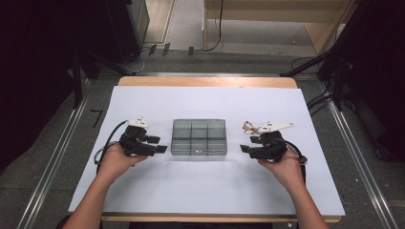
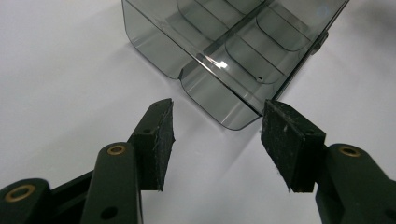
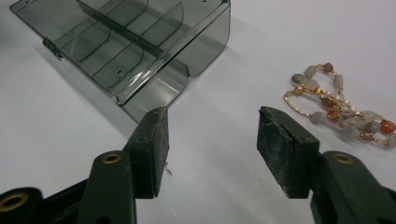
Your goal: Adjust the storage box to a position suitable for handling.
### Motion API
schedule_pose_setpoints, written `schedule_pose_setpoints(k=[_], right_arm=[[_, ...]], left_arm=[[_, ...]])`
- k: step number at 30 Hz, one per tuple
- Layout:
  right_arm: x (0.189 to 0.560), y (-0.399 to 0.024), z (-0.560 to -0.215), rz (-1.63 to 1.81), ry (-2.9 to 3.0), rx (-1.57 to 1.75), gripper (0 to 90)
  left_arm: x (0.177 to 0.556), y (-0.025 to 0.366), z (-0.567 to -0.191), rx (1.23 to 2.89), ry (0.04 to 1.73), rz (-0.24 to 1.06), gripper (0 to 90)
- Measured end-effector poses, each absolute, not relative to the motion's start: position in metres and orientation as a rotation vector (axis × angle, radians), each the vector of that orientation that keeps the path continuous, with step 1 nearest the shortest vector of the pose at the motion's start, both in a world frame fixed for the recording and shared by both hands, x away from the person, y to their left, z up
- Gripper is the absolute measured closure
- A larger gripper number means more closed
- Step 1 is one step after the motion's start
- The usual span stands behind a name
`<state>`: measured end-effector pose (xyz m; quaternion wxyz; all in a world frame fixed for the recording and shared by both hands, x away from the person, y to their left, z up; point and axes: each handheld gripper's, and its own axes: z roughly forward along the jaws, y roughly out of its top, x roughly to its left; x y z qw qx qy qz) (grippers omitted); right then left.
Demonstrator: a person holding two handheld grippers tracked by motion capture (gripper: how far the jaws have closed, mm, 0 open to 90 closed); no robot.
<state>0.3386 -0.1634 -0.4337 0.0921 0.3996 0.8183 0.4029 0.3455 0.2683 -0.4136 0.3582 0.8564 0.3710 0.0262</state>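
A smoky clear plastic organiser box (image 1: 198,137) with several compartments lies in the middle of the white sheet. It looks empty in the left gripper view (image 2: 224,51) and the right gripper view (image 3: 126,46). My left gripper (image 1: 161,144) rests left of the box, pointing at it, open with nothing between its pads (image 2: 215,142). My right gripper (image 1: 245,143) rests right of the box, also open and empty (image 3: 211,144). A beaded bracelet (image 3: 338,105) of grey, orange and gold beads lies on the sheet beside the right gripper, seen in the high view (image 1: 249,126) just behind it.
The white sheet (image 1: 205,191) covers most of a wooden table (image 1: 205,81). Metal rails run along the floor at both sides. Dark stands and cables sit at the far left and right, off the table.
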Motion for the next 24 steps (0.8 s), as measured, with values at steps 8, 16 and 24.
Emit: schedule_pose_setpoints(k=[8,16,24], right_arm=[[0.334,-0.16,-0.432,1.194,2.429,1.169,48.3],[0.331,-0.156,-0.432,1.22,2.425,1.204,51.3],[0.327,-0.154,-0.431,1.251,2.418,1.199,56.0]], left_arm=[[0.342,0.261,-0.412,2.226,0.923,0.08,42.6],[0.342,0.261,-0.412,2.206,0.932,0.064,40.9],[0.341,0.259,-0.412,2.207,0.934,0.072,39.3]])
